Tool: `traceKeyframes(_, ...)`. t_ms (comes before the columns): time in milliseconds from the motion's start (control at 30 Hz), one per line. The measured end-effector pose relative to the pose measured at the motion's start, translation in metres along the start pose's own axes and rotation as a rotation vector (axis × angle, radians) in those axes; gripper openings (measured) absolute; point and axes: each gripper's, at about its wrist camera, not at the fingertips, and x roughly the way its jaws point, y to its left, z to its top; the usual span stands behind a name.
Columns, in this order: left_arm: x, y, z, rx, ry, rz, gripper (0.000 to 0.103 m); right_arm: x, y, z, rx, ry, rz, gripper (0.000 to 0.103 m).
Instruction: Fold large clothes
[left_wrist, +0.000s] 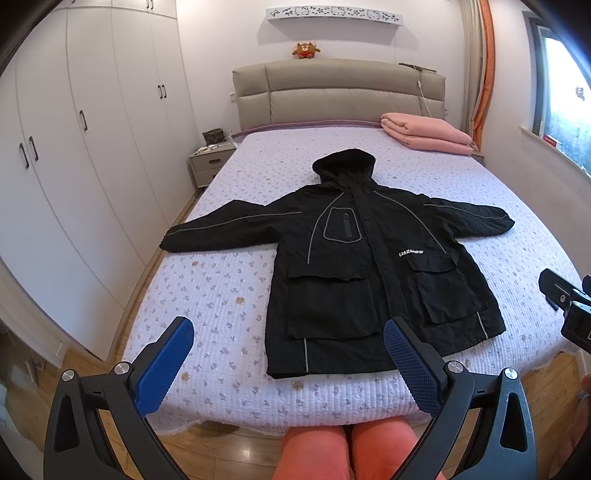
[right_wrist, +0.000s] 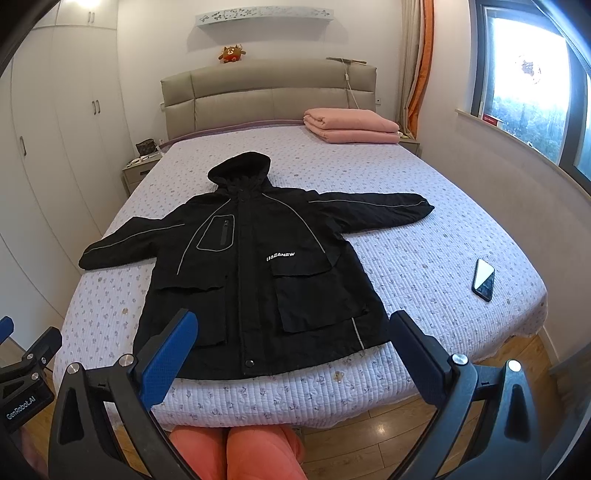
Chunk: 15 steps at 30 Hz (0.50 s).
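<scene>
Bedroom walls, white wardrobes at the left of the frame and a window at the upper right surround a wide bed (left_wrist: 229, 295) with a flowered quilted cover; that bed fills the middle of both views and is the working surface. On it, centre frame, lies the black hooded jacket (left_wrist: 354, 258), front up, hood toward the headboard, hem at the near edge, both sleeves spread flat to left and right; nothing is folded yet. A folded pink blanket (right_wrist: 351, 125) sits upper right of centre, well apart from the jacket; a phone (right_wrist: 484, 278) lies at the right, near the bed's edge and clear of the right sleeve (right_wrist: 373, 208). Low in each view, the left gripper (left_wrist: 288, 365) and the right gripper (right_wrist: 291, 358) hang above the hem, jaws spread wide and empty, touching no cloth. Judged from this, the first fold is a sleeve brought across the chest; pinch each cuff (left_wrist: 173, 240) through both layers; lift little; lay it flat so the slippery shell does not bunch.
</scene>
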Motion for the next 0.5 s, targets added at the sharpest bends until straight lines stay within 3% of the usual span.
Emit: traceKeyframes(500, 0.0033, 0.0027, -0.0013, -0.005, 0.003, -0.004, 0.102, 0.0007, 0.0013, -0.0009, -0.006, -0.037, -0.003, 0.103)
